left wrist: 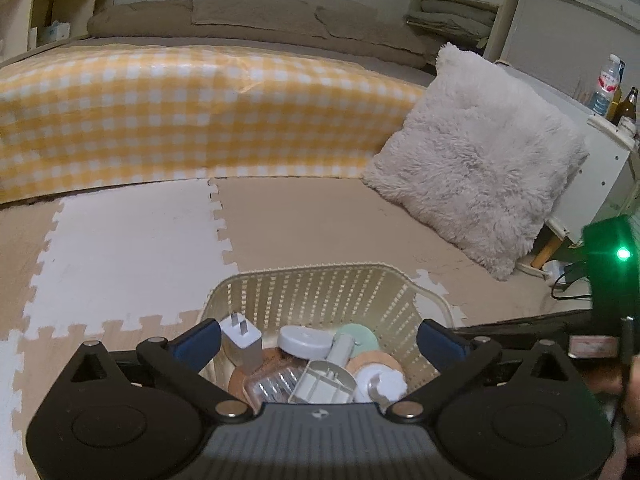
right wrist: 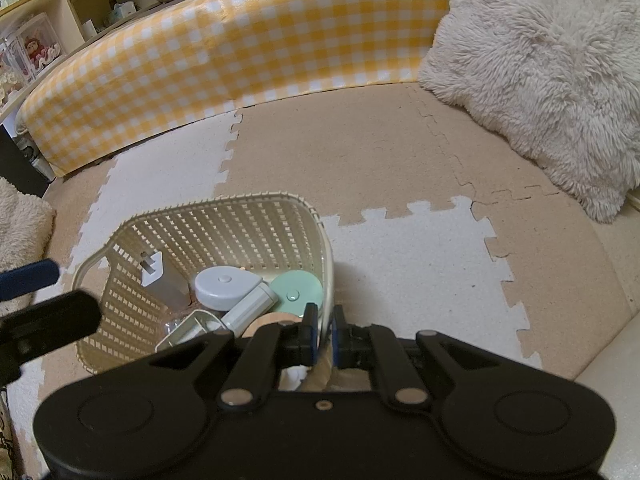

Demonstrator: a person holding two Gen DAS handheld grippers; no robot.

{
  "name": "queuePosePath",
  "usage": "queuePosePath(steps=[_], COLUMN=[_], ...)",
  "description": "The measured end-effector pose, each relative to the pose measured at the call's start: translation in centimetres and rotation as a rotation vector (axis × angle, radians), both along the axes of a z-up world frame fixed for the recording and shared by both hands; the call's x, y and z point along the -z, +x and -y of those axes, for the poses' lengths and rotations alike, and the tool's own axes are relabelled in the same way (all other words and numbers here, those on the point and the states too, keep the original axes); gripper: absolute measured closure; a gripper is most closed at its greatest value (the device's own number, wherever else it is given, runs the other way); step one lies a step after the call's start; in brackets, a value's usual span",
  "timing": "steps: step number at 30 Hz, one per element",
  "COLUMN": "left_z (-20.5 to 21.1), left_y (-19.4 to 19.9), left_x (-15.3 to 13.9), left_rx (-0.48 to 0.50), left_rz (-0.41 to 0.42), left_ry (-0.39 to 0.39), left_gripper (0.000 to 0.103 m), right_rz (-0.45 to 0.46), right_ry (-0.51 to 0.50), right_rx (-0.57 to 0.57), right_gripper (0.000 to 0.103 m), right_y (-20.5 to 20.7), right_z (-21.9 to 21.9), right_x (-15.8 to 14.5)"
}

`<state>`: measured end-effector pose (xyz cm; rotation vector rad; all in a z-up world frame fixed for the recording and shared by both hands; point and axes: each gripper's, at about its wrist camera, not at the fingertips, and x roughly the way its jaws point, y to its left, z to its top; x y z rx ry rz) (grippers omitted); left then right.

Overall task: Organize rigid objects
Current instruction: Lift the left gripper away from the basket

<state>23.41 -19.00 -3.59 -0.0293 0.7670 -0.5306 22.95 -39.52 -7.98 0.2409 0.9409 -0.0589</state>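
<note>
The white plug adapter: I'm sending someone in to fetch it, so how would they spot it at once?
Look on the foam floor mat in front of the yellow checked sofa for the cream lattice basket. The white plug adapter stands upright against its left inner wall. Unlike the round grey and mint discs beside it, it is a boxy block with two flat metal prongs on top.
</note>
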Motion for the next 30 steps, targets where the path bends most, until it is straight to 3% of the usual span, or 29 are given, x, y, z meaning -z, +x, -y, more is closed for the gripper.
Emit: queuePosePath(steps=[9,21,26,30], left_z=[-1.5,-4.1,-4.8,-5.6], left_y=[-2.2,-4.9,-5.6,-6.3], left_x=[-1.3,-2.6,-2.8,-3.0], left_rx=[-0.022,-0.124,-0.164,-0.177], left_rz=[-0.001,0.021,0.025,0.039], left_ry=[-0.012,-0.004,0.006,0.012], left_gripper=[0.000,0.000,0.000,0.000], right_rz=[0.000,0.031,0.086,0.159], right_ry=[-0.005,-0.025,-0.043,-0.148], right_rx=[0.001,0.032,0.059,0.071], right_gripper=[0.096,0.091,0.080,0.067], right_y=[0.0,-1.0,-2.6,-4.4], right_z=[-0.1,-0.2,-0.3,-1.4], right_x=[0.0,-0.9,-2.7,-4.8])
